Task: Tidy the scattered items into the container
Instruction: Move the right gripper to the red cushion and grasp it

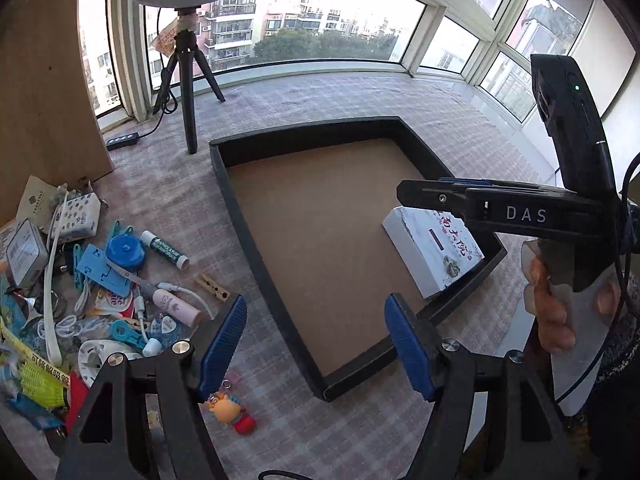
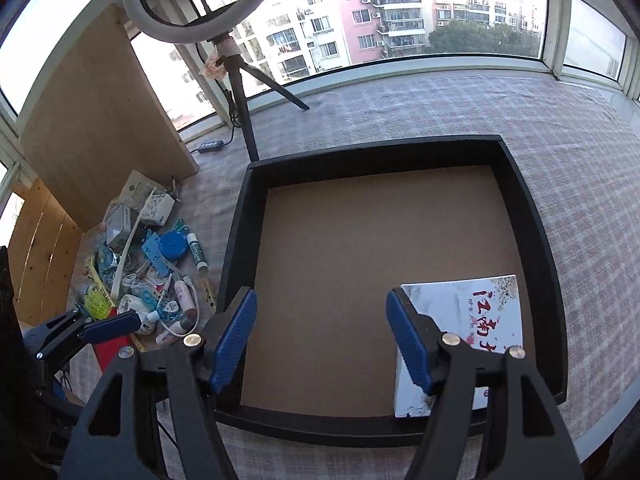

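Left wrist: left gripper (image 1: pixel 316 344) jaws apart, holding nothing, over the near-left wall of the black tray (image 1: pixel 256 240). Clutter pile (image 1: pixel 100 280) left of the tray; white box (image 1: pixel 434 252) inside.

Right wrist: right gripper (image 2: pixel 322 346) jaws apart, empty, above the tray's near edge.

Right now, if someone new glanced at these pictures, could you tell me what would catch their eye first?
Probably the big black tray in the middle of the checked cloth, holding only a white box in its near right corner. Next, the colourful clutter pile to the tray's left, with a small toy lying apart nearer the camera. Both the left gripper and right gripper hang open and hold nothing.
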Available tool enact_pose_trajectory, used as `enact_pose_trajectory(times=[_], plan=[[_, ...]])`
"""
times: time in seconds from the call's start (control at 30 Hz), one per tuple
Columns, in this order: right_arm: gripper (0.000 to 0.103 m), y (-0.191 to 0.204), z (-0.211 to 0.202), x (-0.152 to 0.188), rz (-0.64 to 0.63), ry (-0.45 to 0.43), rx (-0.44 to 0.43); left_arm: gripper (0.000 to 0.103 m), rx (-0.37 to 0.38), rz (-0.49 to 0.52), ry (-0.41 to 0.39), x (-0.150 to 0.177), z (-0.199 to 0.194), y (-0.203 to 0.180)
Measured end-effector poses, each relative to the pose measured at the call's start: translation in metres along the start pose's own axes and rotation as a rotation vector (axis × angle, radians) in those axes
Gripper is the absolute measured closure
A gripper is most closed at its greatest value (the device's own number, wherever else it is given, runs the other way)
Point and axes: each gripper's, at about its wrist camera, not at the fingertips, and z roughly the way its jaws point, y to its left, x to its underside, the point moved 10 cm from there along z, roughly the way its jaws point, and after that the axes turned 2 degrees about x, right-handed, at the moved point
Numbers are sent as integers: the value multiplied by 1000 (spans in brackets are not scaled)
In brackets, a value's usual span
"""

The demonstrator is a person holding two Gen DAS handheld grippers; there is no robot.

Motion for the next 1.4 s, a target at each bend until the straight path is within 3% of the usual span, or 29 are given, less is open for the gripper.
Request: enact_pose_trajectory(times=[0.27,0.5,0.63,0.8,1.0,1.4], plan=[[37,124,32,22,-203,63,-148,34,-161,-284,-44,75,-55,134],[37,210,54,55,-352,136,-246,34,-228,-492,-65,146,-75,199],[37,245,69,79,-419,187,-285,34,-211,-571,-53,176,-69,209],[37,269,90,101,-453,253,-294,34,-179,-594,-56,183,-58,209],[37,276,108,107,-469,278,-267,34,-153,-619,-34,186,-44,213],[37,290,132,120,-433,367,-296,34,-95,-629,-21,184,-31,212]])
